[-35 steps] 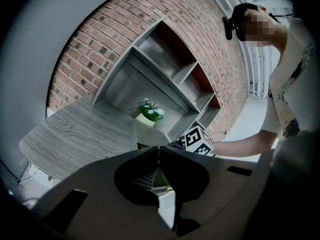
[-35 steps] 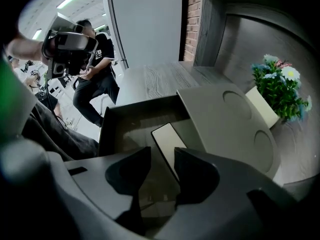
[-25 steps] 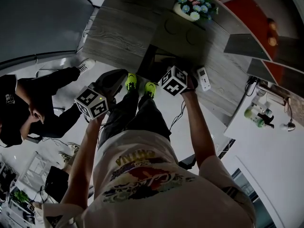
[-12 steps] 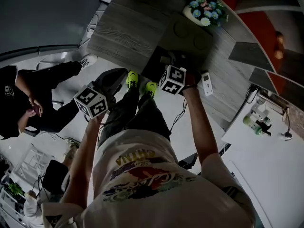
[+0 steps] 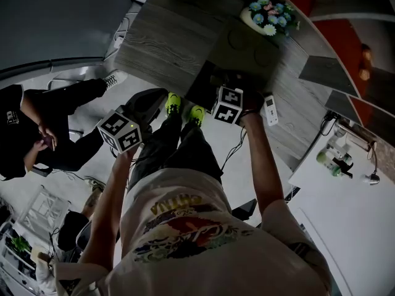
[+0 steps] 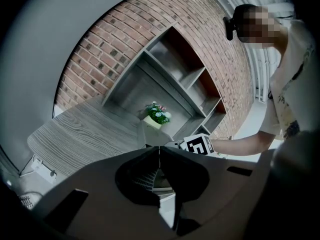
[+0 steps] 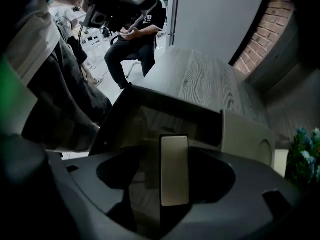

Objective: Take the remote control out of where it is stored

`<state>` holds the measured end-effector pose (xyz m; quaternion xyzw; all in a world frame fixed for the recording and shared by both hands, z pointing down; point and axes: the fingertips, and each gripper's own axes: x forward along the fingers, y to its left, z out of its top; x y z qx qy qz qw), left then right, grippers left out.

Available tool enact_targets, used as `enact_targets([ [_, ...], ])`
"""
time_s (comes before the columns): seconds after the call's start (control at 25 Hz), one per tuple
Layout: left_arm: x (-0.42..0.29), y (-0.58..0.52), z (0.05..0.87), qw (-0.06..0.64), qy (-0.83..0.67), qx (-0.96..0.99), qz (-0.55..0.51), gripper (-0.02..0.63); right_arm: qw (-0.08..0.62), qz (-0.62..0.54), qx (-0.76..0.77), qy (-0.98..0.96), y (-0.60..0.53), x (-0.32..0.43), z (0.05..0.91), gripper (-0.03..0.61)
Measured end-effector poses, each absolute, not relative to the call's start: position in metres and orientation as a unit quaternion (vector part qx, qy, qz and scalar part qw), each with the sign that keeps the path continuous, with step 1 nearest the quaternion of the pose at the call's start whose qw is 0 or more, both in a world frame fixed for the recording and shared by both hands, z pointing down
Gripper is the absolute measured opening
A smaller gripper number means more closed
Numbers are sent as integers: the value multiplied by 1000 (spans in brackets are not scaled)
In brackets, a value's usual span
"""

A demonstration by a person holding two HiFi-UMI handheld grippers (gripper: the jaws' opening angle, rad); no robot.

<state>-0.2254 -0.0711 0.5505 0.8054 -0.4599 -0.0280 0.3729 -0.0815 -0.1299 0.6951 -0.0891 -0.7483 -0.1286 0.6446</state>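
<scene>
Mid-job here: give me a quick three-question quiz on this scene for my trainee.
1. True or false: the remote control lies on the desktop, outside the open drawer.
2. The left hand-held gripper has its jaws: A wide apart; B together, nothing between; C closed on the remote control.
3. What stands at the desktop's far end?
Key: 1 true; 2 B; 3 the flower pot.

right gripper (image 7: 162, 169) fingers have just opened, nothing between them.
</scene>
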Motion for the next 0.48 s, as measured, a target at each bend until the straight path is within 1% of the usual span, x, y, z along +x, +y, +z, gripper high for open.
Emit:
enact_targets([
  [0.2, -220, -72, 551, 375, -456, 807, -26, 6, 645, -112, -93, -751, -130, -78, 697, 294],
  [0.28, -217, -72, 550, 375, -453, 808, -27, 6, 650, -121, -97, -744, -130, -79, 695, 282],
  [0.4, -214, -72, 548, 375, -451, 810, -27, 6, 647, -114, -109, -746, -123, -81, 694, 247],
  [0.48, -215, -73, 548, 374, -452, 809, -27, 6, 640, -111, -113, -752, -120, -83, 694, 198],
])
